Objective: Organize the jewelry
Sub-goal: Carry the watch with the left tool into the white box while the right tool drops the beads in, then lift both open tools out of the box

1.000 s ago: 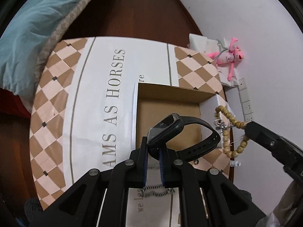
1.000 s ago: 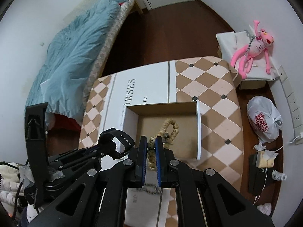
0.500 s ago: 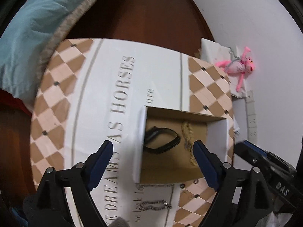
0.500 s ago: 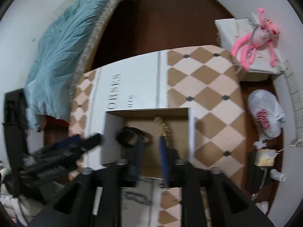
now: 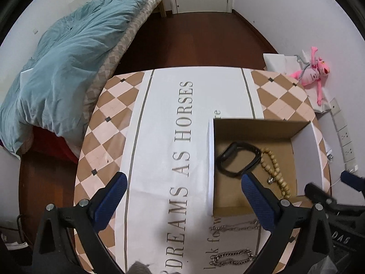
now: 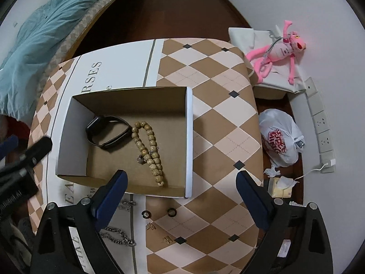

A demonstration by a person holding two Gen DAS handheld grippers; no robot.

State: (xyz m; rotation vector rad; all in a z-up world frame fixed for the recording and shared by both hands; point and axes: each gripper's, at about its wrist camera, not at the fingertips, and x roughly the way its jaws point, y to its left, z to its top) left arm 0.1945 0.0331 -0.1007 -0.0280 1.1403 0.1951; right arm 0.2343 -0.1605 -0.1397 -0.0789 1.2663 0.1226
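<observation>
An open cardboard box [image 6: 189, 137] [image 5: 303, 157] stands on the patterned table. Inside lie a black smartwatch [image 6: 107, 134] [image 5: 238, 159] and a wooden bead bracelet [image 6: 148, 150] [image 5: 275, 171], side by side. My left gripper [image 5: 182, 194] is open and empty, above the table left of the box. My right gripper [image 6: 180, 189] is open and empty, above the box's near edge. On the table in front of the box lie silver chains [image 5: 232, 258] [image 6: 118, 238], a thinner chain [image 5: 237, 227], two dark rings [image 6: 171, 212] and small gold pieces [image 6: 167, 240].
The table cloth [image 5: 159, 137] has a checked border and printed letters. A bed with a teal duvet [image 5: 63, 68] stands at the left. A pink plush toy [image 6: 278, 52] and a white plastic bag [image 6: 280, 141] lie on the floor at the right, near wall sockets.
Both grippers have opened and pulled back up. The watch left my left gripper and the bead bracelet left my right gripper; both now lie in the box.
</observation>
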